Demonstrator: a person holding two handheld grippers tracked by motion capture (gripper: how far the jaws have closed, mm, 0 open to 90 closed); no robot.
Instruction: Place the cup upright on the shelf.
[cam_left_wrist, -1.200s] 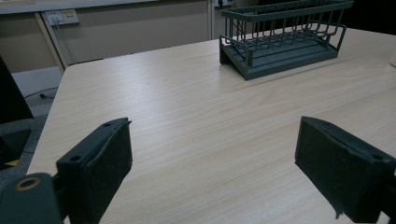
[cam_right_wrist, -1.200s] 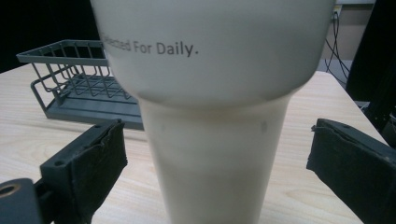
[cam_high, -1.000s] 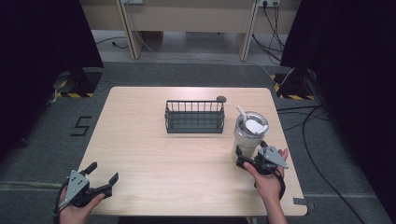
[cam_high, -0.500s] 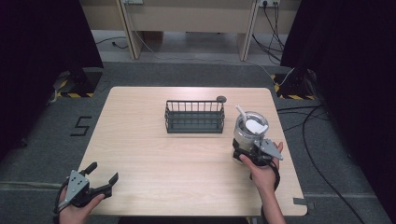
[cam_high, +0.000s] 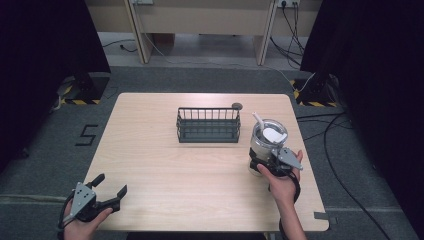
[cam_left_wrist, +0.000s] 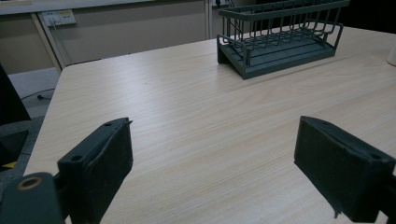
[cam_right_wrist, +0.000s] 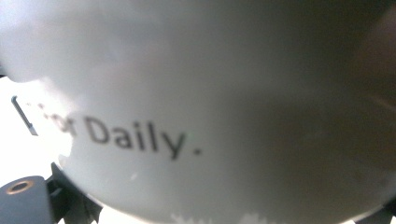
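From the high view, my right gripper (cam_high: 265, 162) sits against the lower part of the tumbler (cam_high: 266, 140), a pale cup with a clear lid and a white straw, standing upright on the worktop (cam_high: 165, 165) just to the right of the wire rack (cam_high: 208, 125) and a little nearer to me. My jaws sit on either side of the tumbler's base; I cannot tell from here whether they press on it. A small dark disc (cam_high: 237, 106) lies on the worktop just behind the rack's right end. My left gripper (cam_high: 102, 197) rests well to the left of the rack and much nearer me, at the front edge of the worktop, jaws spread wide with nothing between them.

In the left gripper view, my two jaws stand far apart over bare wood, and the wire rack (cam_left_wrist: 280, 39) sits ahead and to the right.

In the right gripper view, the tumbler (cam_right_wrist: 210, 102) wall is right up against the camera, blurred, with the print "Daily." readable on it.
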